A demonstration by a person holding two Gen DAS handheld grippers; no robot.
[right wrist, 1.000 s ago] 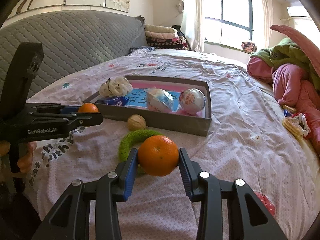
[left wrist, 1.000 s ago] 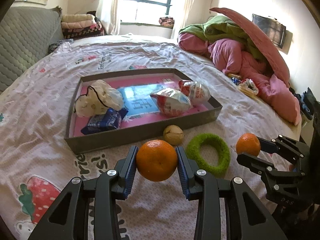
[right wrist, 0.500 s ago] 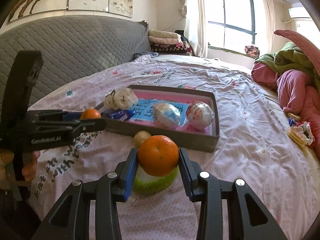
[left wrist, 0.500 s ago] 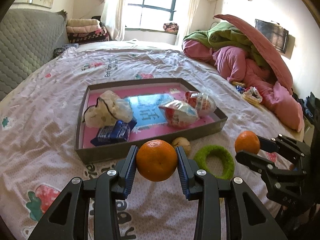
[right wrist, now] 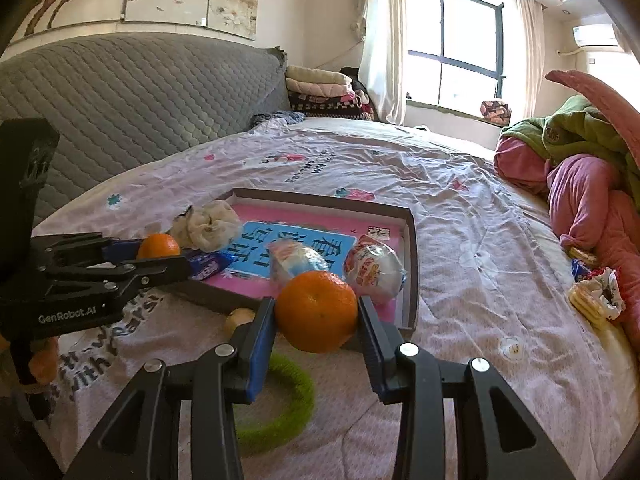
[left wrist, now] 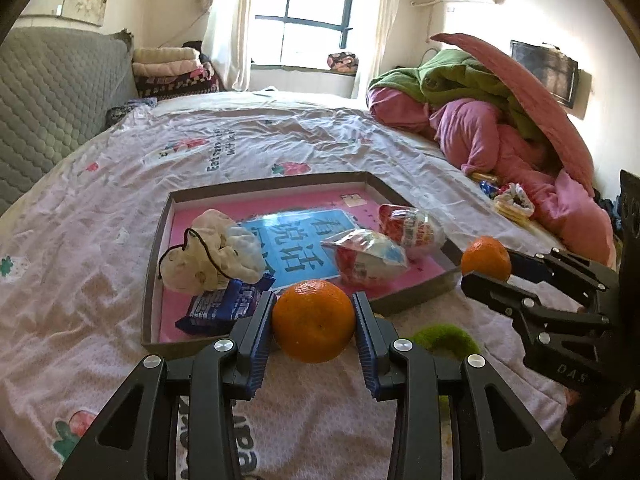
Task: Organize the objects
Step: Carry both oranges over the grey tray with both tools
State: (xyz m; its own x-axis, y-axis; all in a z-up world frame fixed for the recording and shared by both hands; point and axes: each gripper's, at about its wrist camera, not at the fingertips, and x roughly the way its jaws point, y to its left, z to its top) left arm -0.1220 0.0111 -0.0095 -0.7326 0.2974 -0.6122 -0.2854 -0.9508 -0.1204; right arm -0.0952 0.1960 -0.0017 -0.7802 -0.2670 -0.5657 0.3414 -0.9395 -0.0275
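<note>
L gripper (left wrist: 314, 322) was clamped on a round orange mandarin (left wrist: 313, 320), blue pads pressing both its sides, held above the bed's pink printed sheet (left wrist: 100, 240) just in front of the near wall of a shallow grey cardboard tray w/ pink floor (left wrist: 154, 264). R gripper (right wrist: 316, 320) was likewise clamped on a second round orange mandarin (right wrist: 316, 311), held over the sheet at the tray's near right corner; from the L view it showed at the right edge w/ its fruit beside that corner. Inside the tray: a crumpled white cloth pouch w/ dark cord (left wrist: 216, 256) at the left, a blue foil snack pack (left wrist: 224, 306) in front of it, a clear plastic-wrapped snack bag w/ red and blue print (left wrist: 366, 258) in the middle, and a rounded red-and-white wrapped packet (left wrist: 412, 226) toward the right. On the sheet outside the tray, near its front wall, lay a small tan walnut-like nut (right wrist: 238, 317) and a fuzzy green ring (right wrist: 280, 408), the ring partly hidden behind the R gripper's fingers. A heap of pink and green bedding (left wrist: 500, 120) sat at the bed's far right, well apart from the tray.
</note>
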